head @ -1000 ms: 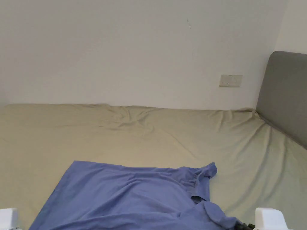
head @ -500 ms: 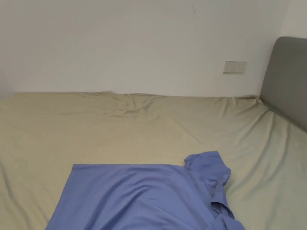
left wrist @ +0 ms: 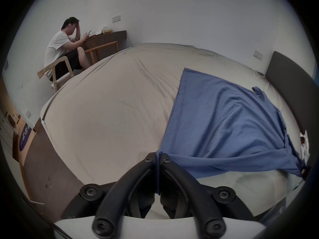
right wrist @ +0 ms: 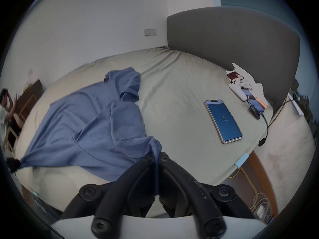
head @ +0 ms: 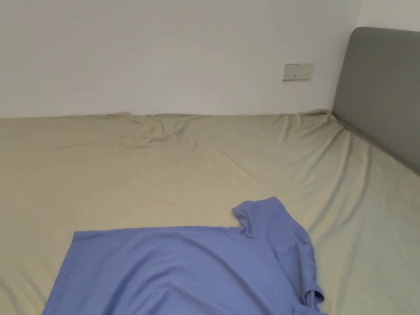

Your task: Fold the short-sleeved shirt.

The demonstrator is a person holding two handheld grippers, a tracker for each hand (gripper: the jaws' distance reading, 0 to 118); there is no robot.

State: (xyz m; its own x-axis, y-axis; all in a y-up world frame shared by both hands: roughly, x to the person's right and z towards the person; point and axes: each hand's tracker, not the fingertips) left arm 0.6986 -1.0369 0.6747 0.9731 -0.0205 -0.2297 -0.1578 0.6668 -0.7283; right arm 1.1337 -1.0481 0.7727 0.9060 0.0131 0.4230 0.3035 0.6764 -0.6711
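Two corners gripped, one per tool. Left gripper [left wrist: 158, 156] clamped tight on the hem corner of the blue short-sleeved cotton shirt [head: 184, 266], at the end away from the grey padded headboard [head: 381, 90], with cloth pinched between both jaws. Right gripper [right wrist: 157, 154] likewise closed on a bunched bit of the near sleeve or shoulder, at the headboard end. Spread over the beige bed sheet [head: 164, 164] with the collar end toward the headboard and the hem end away from it. Near edge lifted off the sheet and drawn taut between the two grips.

Compared with a second ago: far edge now straight and flat where rippled before. Far sleeve [head: 270, 221], earlier crumpled up against the collar, now laid open at the headboard end. Broad wrinkles across the body mostly gone, only shallow ones left. Some of the apparent shift down to head-camera motion, judging by the headboard's new place in frame.

As a judgement: laying-out step nearly finished, no fold made yet. Next, probably lowering the near edge flat, then letting go and regripping for a first fold. Risk: near sleeve still bunched in the right grip, likely to land creased unless tugged toward the headboard first. Dark smartphone [right wrist: 223, 121] face up between shirt and headboard, well apart from the cloth.
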